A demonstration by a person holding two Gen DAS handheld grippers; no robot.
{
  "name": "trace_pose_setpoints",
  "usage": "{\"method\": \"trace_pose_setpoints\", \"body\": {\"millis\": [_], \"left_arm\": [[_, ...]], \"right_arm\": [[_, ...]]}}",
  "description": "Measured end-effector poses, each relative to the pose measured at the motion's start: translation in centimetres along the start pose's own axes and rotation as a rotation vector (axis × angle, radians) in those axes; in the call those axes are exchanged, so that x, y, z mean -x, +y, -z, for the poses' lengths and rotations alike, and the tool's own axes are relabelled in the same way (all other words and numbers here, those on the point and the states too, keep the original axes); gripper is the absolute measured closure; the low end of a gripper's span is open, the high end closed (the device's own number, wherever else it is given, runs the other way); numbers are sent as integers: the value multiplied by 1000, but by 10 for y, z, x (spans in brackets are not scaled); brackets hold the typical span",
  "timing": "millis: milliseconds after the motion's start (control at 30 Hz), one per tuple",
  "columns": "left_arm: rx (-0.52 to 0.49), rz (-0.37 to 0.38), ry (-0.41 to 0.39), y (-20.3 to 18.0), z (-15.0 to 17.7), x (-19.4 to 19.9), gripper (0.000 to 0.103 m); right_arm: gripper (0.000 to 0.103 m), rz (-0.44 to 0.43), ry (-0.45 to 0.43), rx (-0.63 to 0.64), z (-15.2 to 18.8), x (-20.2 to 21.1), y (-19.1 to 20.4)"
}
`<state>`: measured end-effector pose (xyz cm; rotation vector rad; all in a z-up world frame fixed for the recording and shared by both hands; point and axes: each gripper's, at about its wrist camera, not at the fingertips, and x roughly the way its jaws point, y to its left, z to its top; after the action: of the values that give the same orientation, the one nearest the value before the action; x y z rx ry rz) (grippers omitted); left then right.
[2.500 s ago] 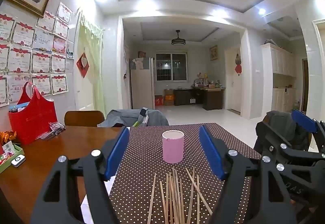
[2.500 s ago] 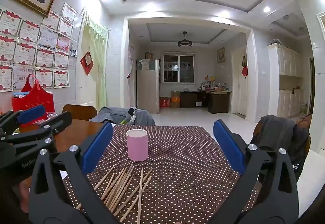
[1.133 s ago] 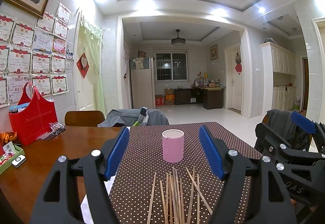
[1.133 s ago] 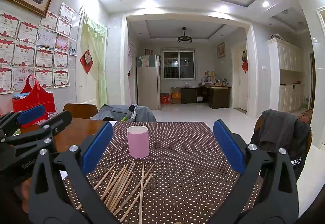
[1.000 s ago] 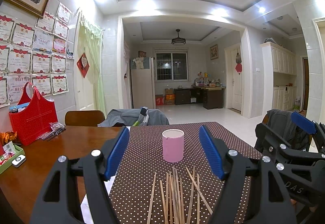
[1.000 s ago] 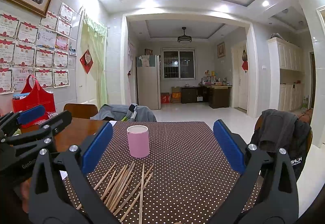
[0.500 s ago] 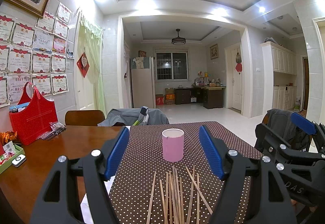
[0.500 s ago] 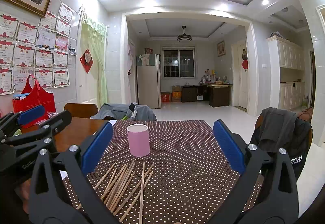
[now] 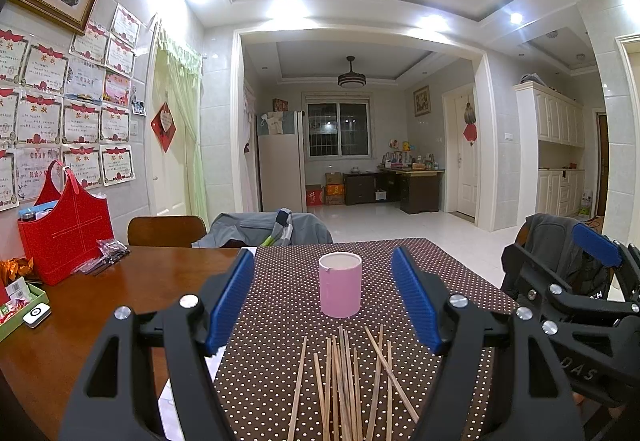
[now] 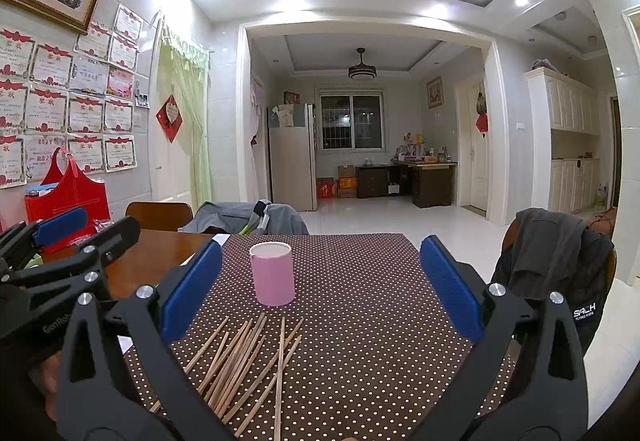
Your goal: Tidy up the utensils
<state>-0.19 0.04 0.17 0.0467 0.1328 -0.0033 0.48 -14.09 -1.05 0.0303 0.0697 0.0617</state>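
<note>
Hovering: both grippers hung above the near end of the dotted tablecloth (image 9: 280, 341), nothing in either, and no chopstick was in the cup.
Landmark: the pink cup (image 9: 340, 284) stood upright on the cloth, mouth open, nothing showing above its rim.
Chopsticks: the wooden chopsticks (image 9: 344, 381) lay loose and flat just on the near side of the cup, fanned and crossing one another, none touching it as far as I could tell.
Left gripper (image 9: 323, 301): blue pads spread wide, framing the cup from the near side, pinching nothing.
Right gripper (image 10: 320, 285): fingers spread just as wide, sitting to the right of the cup and near it, holding nothing.
Step in hand: by my read, the very start, lining up for the first pick; sorting had not begun.
Next move calls for: a drop toward the pile on the near side of the cup, singling out an outer stick where the fan was thinnest, then pinching it near one end so it could be tipped upright into the cup.
Watch-out: crossed sticks could drag neighbours along, and the light cup looked easy to knock.
</note>
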Motion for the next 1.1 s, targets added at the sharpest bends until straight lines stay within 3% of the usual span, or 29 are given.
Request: {"method": "trace_pose_setpoints", "body": {"millis": [1100], "left_arm": [[-7,-4,38,1,9,-19,33]], "right_arm": [[6,-3,63,-25,0,-18,3]]}}
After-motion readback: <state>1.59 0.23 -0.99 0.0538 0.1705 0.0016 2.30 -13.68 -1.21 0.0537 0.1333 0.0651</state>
